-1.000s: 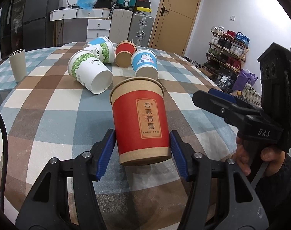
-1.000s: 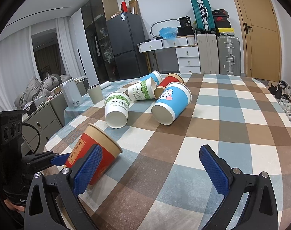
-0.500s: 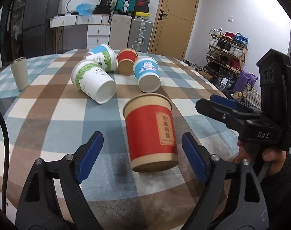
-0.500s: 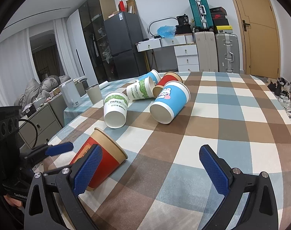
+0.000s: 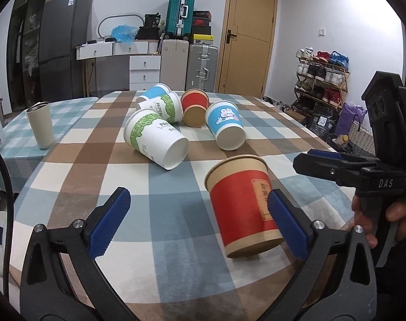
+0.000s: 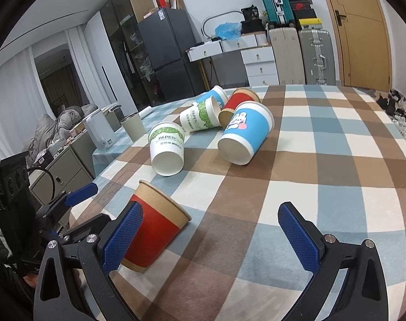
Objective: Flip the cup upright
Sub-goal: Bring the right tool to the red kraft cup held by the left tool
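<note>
A red paper cup with a brown rim [image 5: 243,203] stands upright on the checked tablecloth near the front edge; it also shows in the right wrist view [image 6: 154,227]. My left gripper [image 5: 197,219] is open and empty, its right finger beside the cup, the cup off to the right of the gap. My right gripper [image 6: 211,238] is open and empty, with the cup behind its left finger. Several cups lie on their sides farther back: a green-and-white one [image 5: 156,139], a blue one [image 5: 225,125], a red one [image 5: 194,107].
A beige tumbler [image 5: 41,124] stands upright at the table's left side. The table edge [image 5: 176,302] is close under the left gripper. My right gripper and the hand holding it show at the right of the left wrist view [image 5: 368,176]. Suitcases, drawers and a fridge stand behind.
My left gripper has opened and let go of the red cup, then drawn back and shifted left. The cup stays upright on the table. The right gripper has hardly moved.
</note>
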`<state>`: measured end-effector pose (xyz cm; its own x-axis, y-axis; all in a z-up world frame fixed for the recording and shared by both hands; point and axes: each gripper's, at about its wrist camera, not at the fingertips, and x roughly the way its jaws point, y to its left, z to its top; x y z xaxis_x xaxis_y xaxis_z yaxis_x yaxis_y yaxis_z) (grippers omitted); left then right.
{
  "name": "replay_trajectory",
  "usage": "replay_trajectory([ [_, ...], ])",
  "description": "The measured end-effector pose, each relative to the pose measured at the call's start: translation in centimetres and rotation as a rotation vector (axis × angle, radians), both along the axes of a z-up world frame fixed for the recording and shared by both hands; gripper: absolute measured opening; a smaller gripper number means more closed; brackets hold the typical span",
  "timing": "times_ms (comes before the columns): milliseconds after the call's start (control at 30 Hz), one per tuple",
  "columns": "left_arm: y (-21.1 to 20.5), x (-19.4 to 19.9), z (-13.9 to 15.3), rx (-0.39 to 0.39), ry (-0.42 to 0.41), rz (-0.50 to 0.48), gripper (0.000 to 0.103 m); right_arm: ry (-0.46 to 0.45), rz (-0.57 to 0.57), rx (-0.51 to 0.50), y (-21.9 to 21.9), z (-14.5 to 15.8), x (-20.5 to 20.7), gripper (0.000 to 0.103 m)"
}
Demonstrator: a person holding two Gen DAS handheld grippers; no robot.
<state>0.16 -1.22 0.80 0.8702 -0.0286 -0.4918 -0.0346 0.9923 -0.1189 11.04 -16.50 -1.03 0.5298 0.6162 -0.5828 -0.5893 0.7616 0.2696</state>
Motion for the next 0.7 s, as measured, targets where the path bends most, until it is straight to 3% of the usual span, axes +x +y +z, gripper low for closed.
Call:
replay_trajectory([
  [700,3.7,0.0,-1.0,-0.007,0.003,0.075,0.102,0.339,0.107,0.027,4.9,-1.8,2.2,0.103],
])
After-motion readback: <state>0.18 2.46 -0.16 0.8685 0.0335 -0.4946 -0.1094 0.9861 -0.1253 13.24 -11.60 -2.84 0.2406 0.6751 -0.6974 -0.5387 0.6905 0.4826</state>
